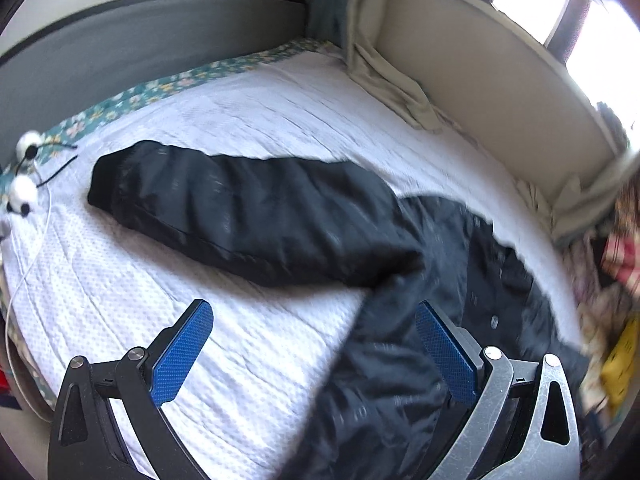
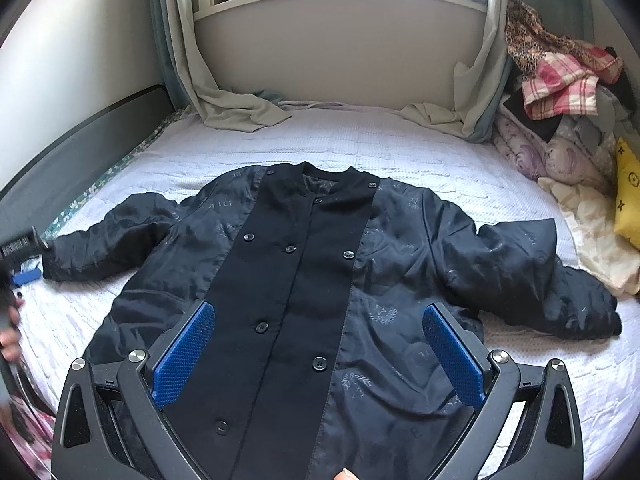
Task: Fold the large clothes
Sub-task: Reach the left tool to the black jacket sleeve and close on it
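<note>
While jacket [image 2: 320,280] lies flat on bed [image 2: 400,144], both claws [image 1: 314,354] [image 2: 319,354] wide apart, holding nothing

Black-framed tongs [image 2: 318,356] with blue dimpled pads [image 2: 185,354] (silver screws at the pivots), bare fingertip below.

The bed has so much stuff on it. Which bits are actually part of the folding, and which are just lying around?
Part of the job:
- black jacket, spread flat, front up, sleeves out
- left gripper, open
- right gripper, open above the jacket

Just lying about:
- pile of clothes by the wall
- yellow cushion
- curtains trailing onto the bed
- white cable
</note>
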`<state>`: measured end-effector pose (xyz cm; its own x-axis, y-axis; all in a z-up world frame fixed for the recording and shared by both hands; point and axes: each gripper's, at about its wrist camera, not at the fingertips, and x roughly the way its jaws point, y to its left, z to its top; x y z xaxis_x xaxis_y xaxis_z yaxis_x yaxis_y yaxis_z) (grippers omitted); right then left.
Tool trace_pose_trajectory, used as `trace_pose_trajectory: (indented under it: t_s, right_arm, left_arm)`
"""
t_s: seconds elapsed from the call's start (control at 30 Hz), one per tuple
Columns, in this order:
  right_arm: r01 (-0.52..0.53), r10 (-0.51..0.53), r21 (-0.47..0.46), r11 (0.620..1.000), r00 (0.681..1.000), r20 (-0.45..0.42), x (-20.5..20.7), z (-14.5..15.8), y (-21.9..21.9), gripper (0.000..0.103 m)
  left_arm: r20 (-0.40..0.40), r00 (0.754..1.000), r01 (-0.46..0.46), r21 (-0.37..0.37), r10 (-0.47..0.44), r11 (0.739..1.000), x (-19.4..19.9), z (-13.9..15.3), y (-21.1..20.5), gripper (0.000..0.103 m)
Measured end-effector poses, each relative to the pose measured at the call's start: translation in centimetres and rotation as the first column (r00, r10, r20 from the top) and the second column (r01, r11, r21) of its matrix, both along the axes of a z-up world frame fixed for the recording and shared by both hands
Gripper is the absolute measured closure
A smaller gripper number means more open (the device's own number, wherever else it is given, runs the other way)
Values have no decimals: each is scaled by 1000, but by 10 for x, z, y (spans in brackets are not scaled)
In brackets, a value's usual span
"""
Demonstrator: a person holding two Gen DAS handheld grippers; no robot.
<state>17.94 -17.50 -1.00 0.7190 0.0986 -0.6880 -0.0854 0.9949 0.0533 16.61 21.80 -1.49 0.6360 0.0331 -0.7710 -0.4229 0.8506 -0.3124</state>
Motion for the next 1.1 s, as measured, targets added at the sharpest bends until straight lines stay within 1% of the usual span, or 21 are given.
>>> trace_pose_trajectory:
  t_s: [0.1,0.2,0.3,0.37,0.43,0.5,0.6,0.67,0.73,0.8,0.87,0.93,0.97,1.1]
  right_arm:
    - [5,-5,-12,1000,1000,-2,1,-2,-1,0]
    - [11,-11,-16,1000,1000,-10,2,-5,-3,0]
    - [15,-15,-17,1000,1000,-24,4,-9,-5,0]
    - [14,-15,-16,1000,999,-35,7,-13,-5,0]
    - [13,-13,-13,1000,999,-47,9,-16,-5,0]
    - [11,-11,-10,1000,998,-59,12,-20,-4,0]
    - [3,-3,5,1000,997,-76,15,-23,-3,0]
    - [-2,3,6,1000,997,-81,17,-24,-1,0]
    - [-7,7,3,1000,997,-80,18,-25,1,0]
    - [-12,12,1,1000,997,-81,19,-26,3,0]
    - [-13,12,-3,1000,997,-82,19,-26,3,0]
    - [-9,8,-4,1000,996,-86,20,-27,3,0]
    - [-6,6,-4,1000,996,-88,21,-27,2,0]
    - [-1,1,-2,1000,996,-91,23,-27,1,0]
  left_arm:
    - [26,999,-38,-109,41,993,7,-1,36,2]
    - [46,995,-81,-224,94,971,13,-12,71,5]
    - [40,988,-127,-325,148,937,17,-34,99,9]
    - [11,981,-174,-393,194,903,19,-54,115,13]
    - [-13,975,-204,-434,220,878,22,-68,126,18]
    - [-34,974,-216,-446,225,869,28,-79,133,22]
    - [-49,966,-245,-495,254,834,36,-96,145,26]
    - [-60,959,-267,-513,276,816,41,-105,152,27]
    - [-71,954,-284,-524,292,803,46,-114,157,27]
    - [-79,949,-299,-541,306,786,51,-124,162,30]
    - [-84,944,-310,-550,318,775,53,-130,163,33]
    - [-93,941,-323,-539,326,778,54,-133,162,37]
    - [-97,940,-327,-534,328,780,54,-132,161,37]
    - [-106,933,-341,-559,343,756,42,-127,152,36]
